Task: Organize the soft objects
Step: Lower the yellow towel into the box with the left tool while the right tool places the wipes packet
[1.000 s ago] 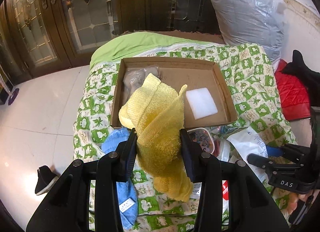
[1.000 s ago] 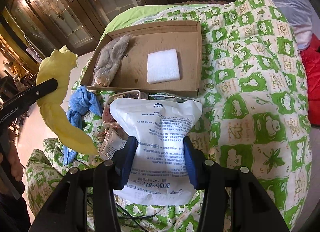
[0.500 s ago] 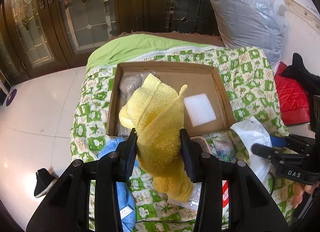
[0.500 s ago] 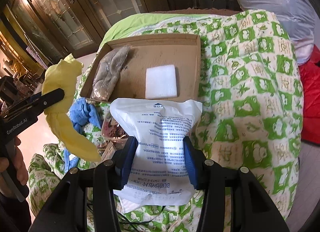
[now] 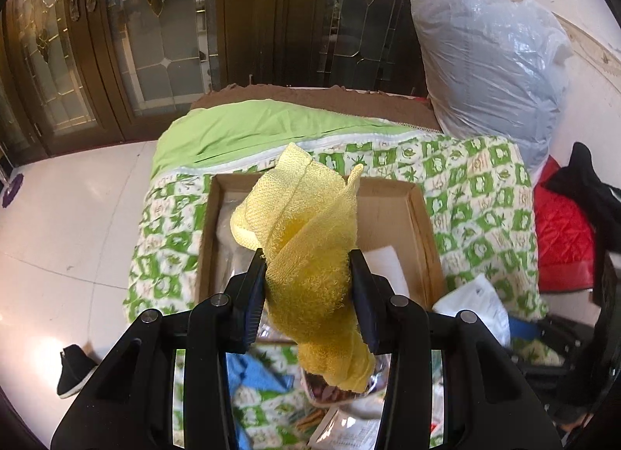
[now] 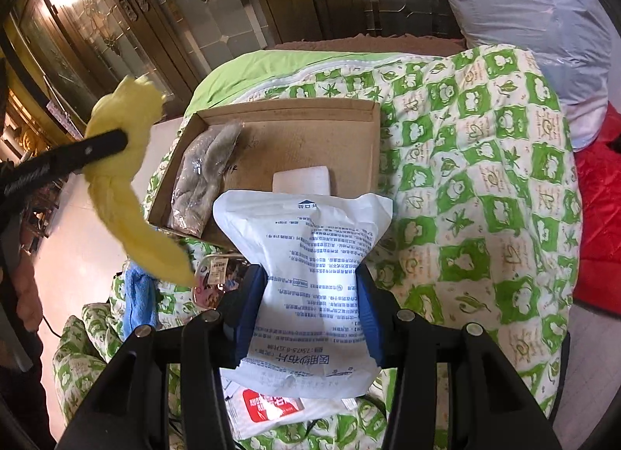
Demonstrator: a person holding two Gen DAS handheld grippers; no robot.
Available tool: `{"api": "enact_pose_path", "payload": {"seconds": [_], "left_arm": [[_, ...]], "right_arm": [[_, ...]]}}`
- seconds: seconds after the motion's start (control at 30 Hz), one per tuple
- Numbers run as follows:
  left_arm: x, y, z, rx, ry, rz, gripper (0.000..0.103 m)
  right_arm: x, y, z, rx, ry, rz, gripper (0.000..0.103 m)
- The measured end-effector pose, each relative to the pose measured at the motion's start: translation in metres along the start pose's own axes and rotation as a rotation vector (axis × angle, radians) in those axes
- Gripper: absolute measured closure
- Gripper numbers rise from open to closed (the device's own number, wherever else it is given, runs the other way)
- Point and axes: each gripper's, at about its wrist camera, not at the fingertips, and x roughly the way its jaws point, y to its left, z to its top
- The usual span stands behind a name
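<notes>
My left gripper is shut on a yellow towel and holds it in the air, near the front edge of a shallow cardboard box. The towel also shows in the right wrist view, hanging left of the box. My right gripper is shut on a white printed packet, held above the bed in front of the box. Inside the box lie a grey bagged item and a white foam pad.
The box rests on a green-and-white patterned quilt. A blue cloth, snack packs and papers lie on the quilt near me. A large plastic bag and red padded fabric sit to the right. White floor lies left.
Both grippers have risen and tilted up with their loads; the box now sits lower and farther in both views. The towel swings a little.
</notes>
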Motion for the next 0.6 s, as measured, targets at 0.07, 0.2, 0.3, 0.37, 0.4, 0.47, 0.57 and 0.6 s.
{"api": "enact_pose_path", "payload": {"seconds": [0.07,0.2,0.3,0.37,0.4,0.47,0.57,0.6], "left_arm": [[0.013,-0.001,0.006,-0.006,0.002,0.004,0.063],[0.037,-0.004,0.015,0.009,-0.016,0.041,0.063],[0.054,-0.007,0.02,0.04,-0.034,0.074,0.063],[0.068,-0.005,0.021,0.048,-0.028,0.088,0.063],[0.075,-0.004,0.02,0.048,-0.018,0.093,0.063],[0.092,0.0,0.014,0.053,0.011,0.1,0.063],[0.112,0.001,0.003,0.08,0.051,0.111,0.063],[0.116,0.0,-0.001,0.089,0.059,0.114,0.063]], "right_arm": [[0.005,-0.001,0.002,0.005,0.003,0.005,0.056],[0.017,-0.003,0.005,0.009,0.017,0.008,0.056],[0.025,-0.008,0.006,0.017,0.021,0.007,0.056],[0.029,-0.011,0.007,0.02,0.016,-0.003,0.056],[0.031,-0.012,0.008,0.021,0.015,-0.008,0.056],[0.037,-0.015,0.011,0.026,0.018,-0.011,0.056],[0.048,-0.017,0.018,0.026,0.027,-0.016,0.056],[0.051,-0.018,0.02,0.024,0.029,-0.019,0.056]]}}
